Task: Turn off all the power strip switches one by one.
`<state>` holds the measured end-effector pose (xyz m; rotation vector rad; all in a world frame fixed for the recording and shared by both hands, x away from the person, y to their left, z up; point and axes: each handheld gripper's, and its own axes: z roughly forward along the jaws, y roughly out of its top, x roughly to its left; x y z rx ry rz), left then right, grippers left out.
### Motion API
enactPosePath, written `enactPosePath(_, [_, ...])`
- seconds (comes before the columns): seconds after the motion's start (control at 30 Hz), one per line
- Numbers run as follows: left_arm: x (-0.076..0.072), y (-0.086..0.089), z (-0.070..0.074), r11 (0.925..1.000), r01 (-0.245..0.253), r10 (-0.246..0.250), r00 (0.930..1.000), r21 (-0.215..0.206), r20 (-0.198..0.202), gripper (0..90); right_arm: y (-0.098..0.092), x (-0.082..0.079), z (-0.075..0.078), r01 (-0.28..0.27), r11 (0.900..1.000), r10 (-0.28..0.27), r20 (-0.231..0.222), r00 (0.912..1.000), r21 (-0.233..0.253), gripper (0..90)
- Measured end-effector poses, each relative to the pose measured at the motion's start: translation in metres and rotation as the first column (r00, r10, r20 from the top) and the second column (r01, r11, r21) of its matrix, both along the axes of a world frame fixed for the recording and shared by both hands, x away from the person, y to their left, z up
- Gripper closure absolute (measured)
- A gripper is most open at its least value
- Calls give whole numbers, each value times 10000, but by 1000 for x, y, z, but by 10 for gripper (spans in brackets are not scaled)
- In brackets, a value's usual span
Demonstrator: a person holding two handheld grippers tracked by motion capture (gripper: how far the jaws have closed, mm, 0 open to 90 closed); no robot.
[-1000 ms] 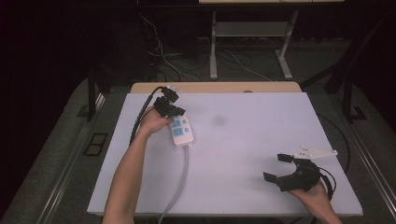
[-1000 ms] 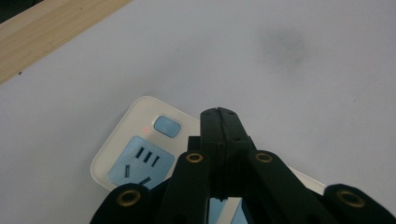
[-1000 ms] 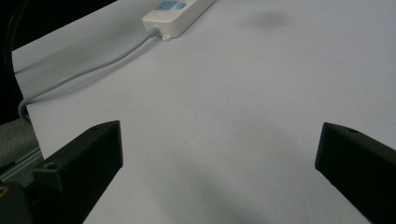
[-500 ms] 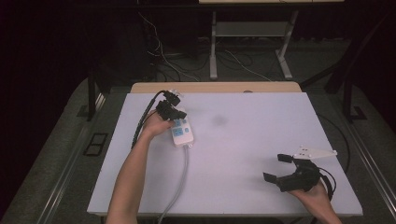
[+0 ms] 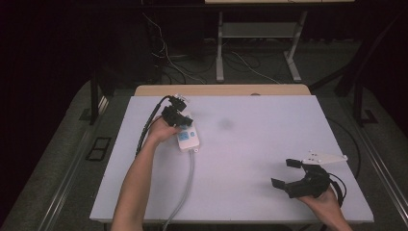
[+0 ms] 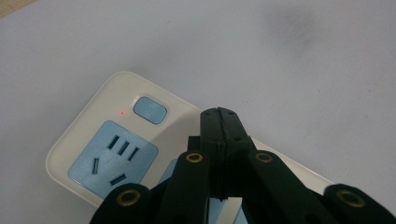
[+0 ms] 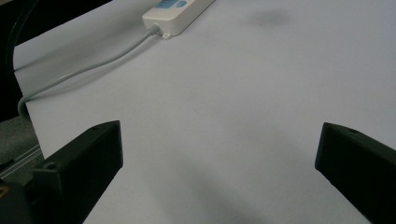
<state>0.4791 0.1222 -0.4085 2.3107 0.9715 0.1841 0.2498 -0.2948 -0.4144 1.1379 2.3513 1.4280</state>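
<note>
A white power strip [image 5: 188, 138] with blue sockets lies on the left part of the white table [image 5: 260, 144]. Its grey cable [image 5: 185, 183] runs toward the table's front edge. My left gripper [image 5: 182, 121] is over the strip's far end, jaws shut with nothing between them. In the left gripper view the gripper's tips [image 6: 218, 114] sit just beside the blue button [image 6: 150, 109], where a small red light [image 6: 122, 112] glows next to a blue socket [image 6: 112, 158]. My right gripper [image 5: 285, 173] rests at the front right with its jaws wide open [image 7: 219, 154], pointing toward the strip [image 7: 175, 11] and its cable [image 7: 88, 67].
A faint grey smudge [image 5: 224, 123] marks the table near its middle. A wooden board edge [image 5: 221, 90] runs along the table's far side. Cables and a metal stand [image 5: 260, 33] are on the dark floor beyond.
My left gripper has dipped slightly toward the strip's far end. The right gripper and the strip have stayed where they were.
</note>
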Motion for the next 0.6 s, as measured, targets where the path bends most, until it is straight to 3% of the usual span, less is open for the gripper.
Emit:
enactPosePath(0.17, [-1, 2, -2, 9993, -217, 214, 9997, -293, -82, 891, 0, 0, 0, 13, 10000, -13, 4, 10000, -9, 7])
enactPosePath(0.33, [-2, -1, 0, 9998, -179, 179, 9998, 14, 49, 892, 1, 0, 0, -17, 10000, 17, -25, 10000, -62, 7])
enactPosePath(0.5, [-2, -1, -1, 9991, -420, 419, 9991, -103, -94, 894, 1, 0, 0, -31, 10000, 31, -9, 10000, -87, 7])
enactPosePath(0.6, [-3, -2, 0, 9993, -368, 368, 9993, 49, 2, 894, 1, -1, 0, -41, 9999, 41, 10, 10000, -98, 7])
